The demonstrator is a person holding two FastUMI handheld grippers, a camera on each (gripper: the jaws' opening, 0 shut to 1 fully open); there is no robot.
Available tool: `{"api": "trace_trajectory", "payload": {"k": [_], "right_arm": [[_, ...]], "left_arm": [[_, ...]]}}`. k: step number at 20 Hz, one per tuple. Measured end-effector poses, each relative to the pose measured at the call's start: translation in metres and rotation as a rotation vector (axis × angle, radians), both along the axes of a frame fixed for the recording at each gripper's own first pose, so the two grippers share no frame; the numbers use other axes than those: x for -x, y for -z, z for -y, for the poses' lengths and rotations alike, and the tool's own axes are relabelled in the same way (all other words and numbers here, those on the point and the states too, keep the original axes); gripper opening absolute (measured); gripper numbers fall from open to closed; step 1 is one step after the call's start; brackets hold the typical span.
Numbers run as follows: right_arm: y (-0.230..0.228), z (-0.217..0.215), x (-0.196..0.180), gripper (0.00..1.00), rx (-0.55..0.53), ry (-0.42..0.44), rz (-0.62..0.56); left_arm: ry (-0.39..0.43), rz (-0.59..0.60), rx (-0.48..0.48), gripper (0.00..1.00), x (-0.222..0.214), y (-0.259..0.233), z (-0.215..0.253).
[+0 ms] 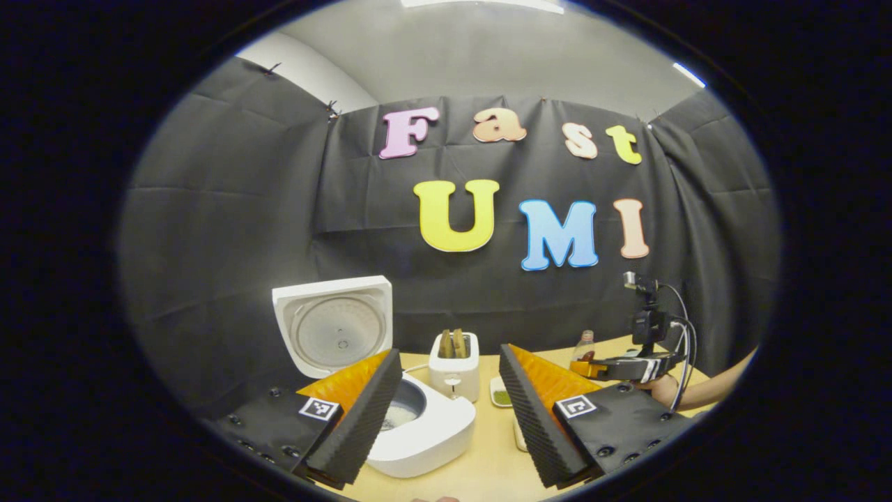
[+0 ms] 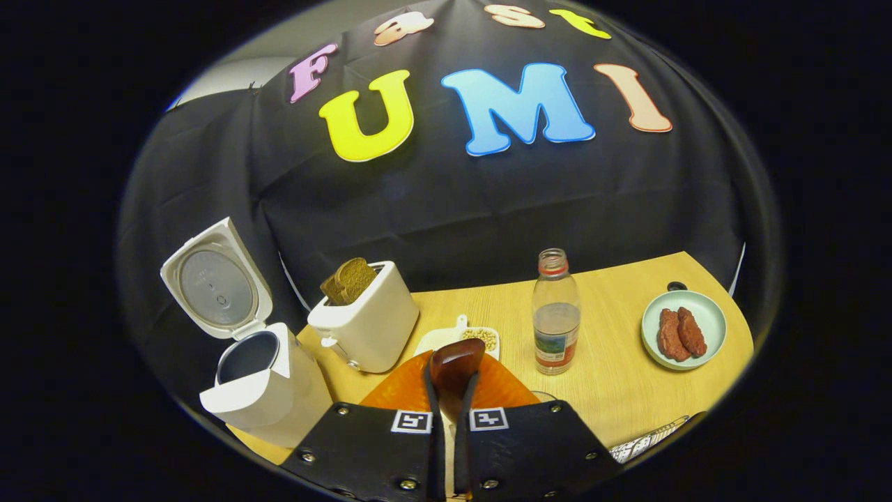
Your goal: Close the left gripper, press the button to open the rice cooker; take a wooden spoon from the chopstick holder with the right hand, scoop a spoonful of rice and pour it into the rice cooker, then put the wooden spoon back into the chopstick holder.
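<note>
My left tongs point(image 1: 449, 411) hang spread wide apart above the bench point(image 1: 481, 453), holding nothing. The rice cooker point(image 1: 418, 425) sits just ahead between them, lid point(image 1: 334, 328) up, white grains in the pot. My right tongs point(image 2: 451, 390) are clamped on the wooden spoon point(image 2: 454, 366), bowl sticking out front. Past it stand a toaster point(image 2: 366, 324) and a bottle point(image 2: 555, 314).

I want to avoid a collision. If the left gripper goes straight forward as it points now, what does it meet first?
Probably the toaster, which stands between the left gripper's open fingers, with bare table before it. The rice cooker lies just left of that line; depth is unclear.
</note>
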State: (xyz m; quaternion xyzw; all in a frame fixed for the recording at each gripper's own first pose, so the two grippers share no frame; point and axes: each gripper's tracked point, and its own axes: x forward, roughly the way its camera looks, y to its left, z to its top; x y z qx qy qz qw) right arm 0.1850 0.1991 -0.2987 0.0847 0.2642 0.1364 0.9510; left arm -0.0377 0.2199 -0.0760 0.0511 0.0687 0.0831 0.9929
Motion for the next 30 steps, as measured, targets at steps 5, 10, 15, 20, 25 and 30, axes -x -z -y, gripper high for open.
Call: {"api": "trace_trajectory", "payload": {"k": [5,10,15,20,25,30], "right_arm": [[0.014,-0.027,0.009,0.06,-0.122,0.006,-0.073],[0.017,-0.039,0.017,0.05,-0.298,0.051,-0.148],[0.017,-0.015,0.016,0.05,-0.511,0.149,-0.233],[-0.007,0.052,0.006,0.05,-0.701,0.305,-0.213],[-0.063,0.094,-0.003,0.05,-0.846,0.365,-0.131],[-0.112,0.091,-0.001,0.05,-0.955,0.362,-0.104]], "left_arm": [[-0.032,-0.034,-0.004,0.98,0.006,0.012,-0.018],[-0.038,-0.039,0.019,0.96,0.004,0.018,-0.021],[-0.022,-0.036,0.016,0.96,0.001,0.018,-0.017],[0.001,-0.027,0.018,0.96,-0.002,0.016,-0.011],[0.037,-0.009,0.031,0.96,-0.013,0.014,-0.001],[0.064,-0.004,0.039,0.96,-0.018,0.018,-0.001]]}}
